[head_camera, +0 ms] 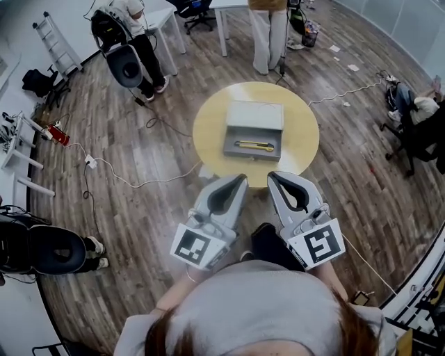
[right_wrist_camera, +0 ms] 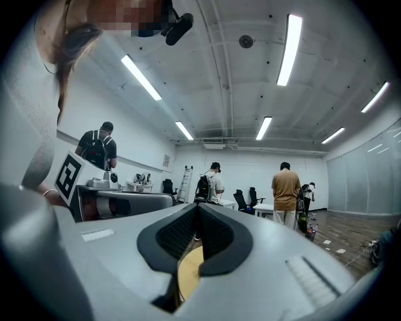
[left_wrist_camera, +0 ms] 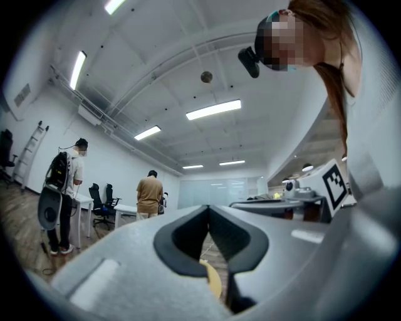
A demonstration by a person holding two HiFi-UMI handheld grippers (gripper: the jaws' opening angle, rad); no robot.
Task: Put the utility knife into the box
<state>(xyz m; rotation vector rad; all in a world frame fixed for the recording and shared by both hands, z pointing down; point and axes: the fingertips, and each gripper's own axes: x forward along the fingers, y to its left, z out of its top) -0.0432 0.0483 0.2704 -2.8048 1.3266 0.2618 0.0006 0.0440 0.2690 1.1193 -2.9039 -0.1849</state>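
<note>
A grey box (head_camera: pixel 245 115) lies open in the middle of a round yellow table (head_camera: pixel 208 128). A yellow utility knife (head_camera: pixel 254 146) lies flat in the box's front tray. Both grippers are held side by side at the table's near edge, pulled back from the box and pointing toward it. My left gripper (head_camera: pixel 241 178) is shut with nothing in it, its tips meeting (left_wrist_camera: pixel 208 208). My right gripper (head_camera: pixel 272 175) is also shut and empty (right_wrist_camera: pixel 196 205). A sliver of the yellow table (right_wrist_camera: pixel 188 273) shows below the jaws in both gripper views.
Wooden floor surrounds the table, with a white cable (head_camera: pixel 132 182) trailing at its left. A person with a backpack (head_camera: pixel 128 42) stands far left, another (head_camera: pixel 268 31) behind the table. White desks (head_camera: pixel 233 10), office chairs and a ladder (head_camera: pixel 55 42) line the room.
</note>
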